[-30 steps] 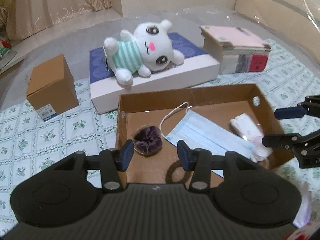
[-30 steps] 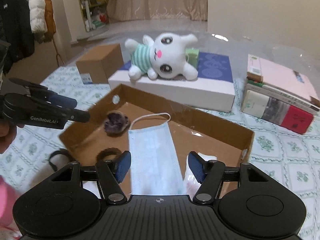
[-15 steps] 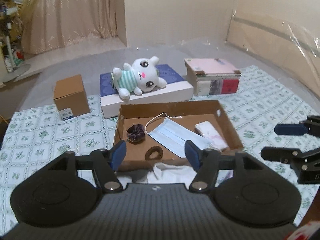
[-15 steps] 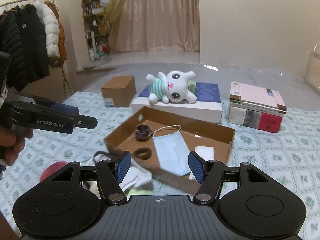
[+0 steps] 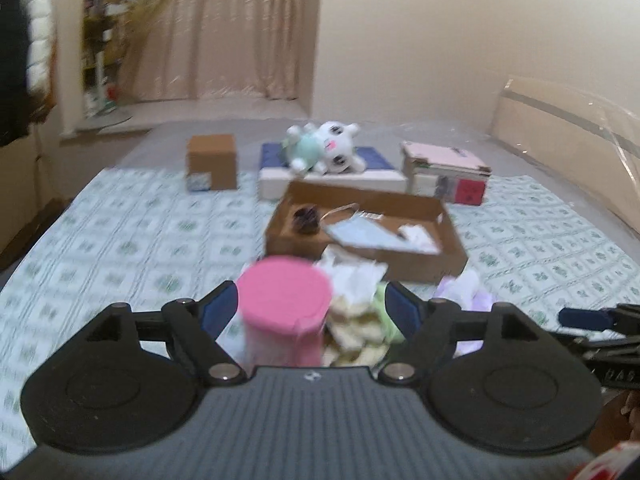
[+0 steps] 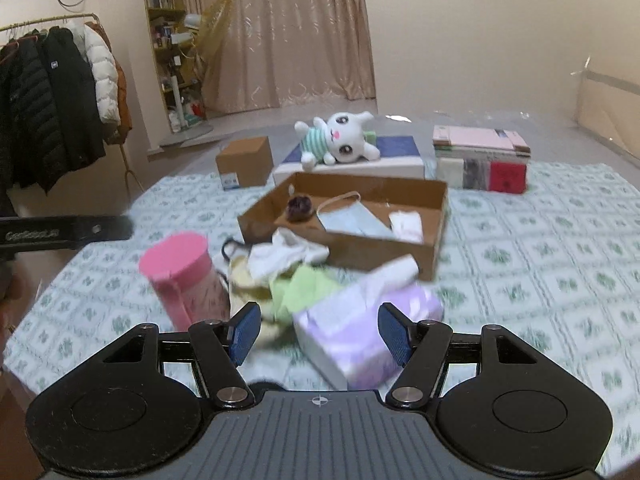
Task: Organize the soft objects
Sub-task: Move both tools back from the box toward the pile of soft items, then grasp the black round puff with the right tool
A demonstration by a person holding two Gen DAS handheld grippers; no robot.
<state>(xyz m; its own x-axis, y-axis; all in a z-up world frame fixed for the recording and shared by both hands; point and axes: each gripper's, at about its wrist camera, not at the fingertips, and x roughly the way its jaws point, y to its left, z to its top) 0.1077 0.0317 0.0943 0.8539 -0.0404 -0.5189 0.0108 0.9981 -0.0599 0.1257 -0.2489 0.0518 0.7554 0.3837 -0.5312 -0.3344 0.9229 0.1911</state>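
Soft objects lie in a loose pile on the patterned tabletop (image 5: 132,240), just in front of the cardboard tray (image 5: 420,264).

Left wrist view, blurred. The left gripper (image 5: 310,312) hangs above the near end of the pile. Its fingers (image 5: 218,312) are opening, and nothing is pressed between them. A pink-lidded canister (image 5: 284,300) stands upright in the gap, towards the left finger. Cream and green cloths (image 5: 360,332) fill the rest of the gap, with a white cloth (image 5: 352,276) just beyond. Contact with any of these cannot be confirmed. The tray lies straight ahead past the pile. It already carries a face mask (image 5: 368,234), a dark scrunchie (image 5: 306,218) and a white folded item (image 5: 416,236). The right gripper (image 5: 588,320) shows at the right edge, beside a lilac item.

Right wrist view. The right gripper (image 6: 320,332) is spread wide and empty. A lilac tissue pack (image 6: 360,320) lies directly ahead between the finger lines. Its long axis runs diagonally, from near left to far right, and it tilts up towards the tray (image 6: 436,240). The green cloth (image 6: 308,286) and white cloth (image 6: 288,256) sit ahead to the left. The canister (image 6: 184,276) stands further left, below the left gripper (image 6: 68,232), whose state cannot be read in this view.

Judgement: the tissue pack is nearer the right hand; the cloths and canister are nearer the left. Each reach goes forward and down; the tray lies beyond both.
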